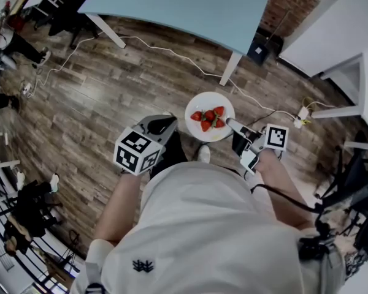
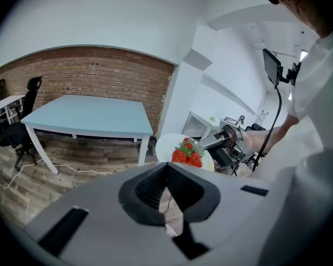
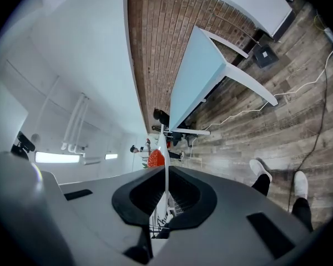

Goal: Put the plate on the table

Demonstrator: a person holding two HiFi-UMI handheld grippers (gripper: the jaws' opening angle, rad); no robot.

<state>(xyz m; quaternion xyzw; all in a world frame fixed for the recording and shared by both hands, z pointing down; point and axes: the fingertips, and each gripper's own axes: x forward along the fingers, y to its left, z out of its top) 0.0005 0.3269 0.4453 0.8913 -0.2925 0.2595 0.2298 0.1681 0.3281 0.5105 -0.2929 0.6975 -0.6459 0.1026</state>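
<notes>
The right gripper (image 1: 232, 125) pinches the rim of the white plate (image 1: 202, 101) of strawberries (image 1: 209, 119), up over the wood floor (image 1: 110, 84), apart from the blue table (image 1: 190, 5). The left gripper (image 1: 164, 125) is closed tight, holding nothing

Soft, even indoor light; long white ceiling tubes (image 3: 55, 157) glare beyond my right gripper (image 3: 165, 198). Fisheye bends and blackens every corner.

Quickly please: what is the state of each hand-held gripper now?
Left hand-held gripper: closed, holding nothing.
Right hand-held gripper: closed on the rim of the plate with strawberries.
</notes>
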